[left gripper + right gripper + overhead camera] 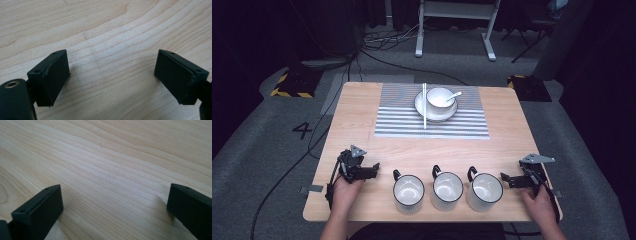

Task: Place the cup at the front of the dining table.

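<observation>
Three white enamel mugs with dark rims and dark handles are standing in a row along the near edge of the pale wooden table [362, 125]: the left mug [408, 193], the middle mug [447, 190] and the right mug [485, 191], all upright, mouths open upward, handles pointing away toward the upper left. They are sitting close together but not touching (as far as the high view is showing).

The left gripper [373, 170] is lying low on the table just left of the left mug, aiming toward it, with a hand [346, 189] wrapping its body; its jaws are standing spread, with nothing between them but bare wood grain in the left gripper view [110, 75]. The right gripper [507, 178] is resting just right of the right mug, pointing at it, held by the other hand [539, 202]; its jaws are also standing wide apart over bare wood [113, 207].

Farther back, a grey-and-white striped placemat [462, 125] is lying across the table's middle. On it, a white plate [420, 105] is carrying a white bowl [440, 98] with a white spoon [454, 95] leaning in it, and pale chopsticks [424, 105] are lying across the plate's left side.
</observation>
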The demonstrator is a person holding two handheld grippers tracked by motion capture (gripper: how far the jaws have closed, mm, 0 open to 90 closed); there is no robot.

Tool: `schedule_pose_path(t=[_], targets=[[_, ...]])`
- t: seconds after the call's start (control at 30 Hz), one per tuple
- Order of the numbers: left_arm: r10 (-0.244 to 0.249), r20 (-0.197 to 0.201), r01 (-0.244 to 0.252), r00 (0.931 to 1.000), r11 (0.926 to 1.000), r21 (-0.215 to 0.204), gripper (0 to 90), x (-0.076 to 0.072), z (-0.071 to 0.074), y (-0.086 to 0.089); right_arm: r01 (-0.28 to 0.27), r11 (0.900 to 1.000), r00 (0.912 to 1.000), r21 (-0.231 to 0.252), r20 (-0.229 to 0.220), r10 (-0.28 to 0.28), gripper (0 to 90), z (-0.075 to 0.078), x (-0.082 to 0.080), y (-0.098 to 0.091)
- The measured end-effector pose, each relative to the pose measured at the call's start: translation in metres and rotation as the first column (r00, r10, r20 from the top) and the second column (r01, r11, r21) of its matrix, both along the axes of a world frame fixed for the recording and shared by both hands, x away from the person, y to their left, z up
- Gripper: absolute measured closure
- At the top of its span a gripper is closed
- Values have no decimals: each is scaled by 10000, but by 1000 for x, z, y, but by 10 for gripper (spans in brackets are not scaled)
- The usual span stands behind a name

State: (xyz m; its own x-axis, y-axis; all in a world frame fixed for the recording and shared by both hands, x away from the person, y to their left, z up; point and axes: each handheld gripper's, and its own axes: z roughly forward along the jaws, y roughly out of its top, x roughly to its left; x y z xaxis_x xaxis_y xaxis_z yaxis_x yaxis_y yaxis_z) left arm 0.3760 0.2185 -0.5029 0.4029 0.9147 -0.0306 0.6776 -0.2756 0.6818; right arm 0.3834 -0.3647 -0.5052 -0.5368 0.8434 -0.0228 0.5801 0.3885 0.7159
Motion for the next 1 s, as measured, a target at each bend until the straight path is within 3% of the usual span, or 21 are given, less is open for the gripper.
schedule_pose_path(t=[0.53, 0.67, 0.9, 0.97, 1.0], targets=[[51, -21, -51, 10000, 10000, -11, 134, -1, 0, 0, 4, 10000, 10000, -2, 0, -4, 4, 0, 0, 0], [27, -37, -28, 10000, 9997, -238, 132, 0, 0, 1, 2, 10000, 10000, -1, 2, -2, 4, 0, 0, 0], [60, 12, -60, 10000, 9998, -208, 154, -3, 1, 2, 2, 10000, 10000, -2, 1, -2, 4, 0, 0, 0], [56, 107, -57, 9999, 9999, 102, 154, -5, 1, 3, 4, 10000, 10000, -2, 2, -4, 4, 0, 0, 0], [36, 91, -36, 10000, 10000, -43, 154, -5, 3, 4, 2, 10000, 10000, -1, -1, -2, 4, 0, 0, 0]])
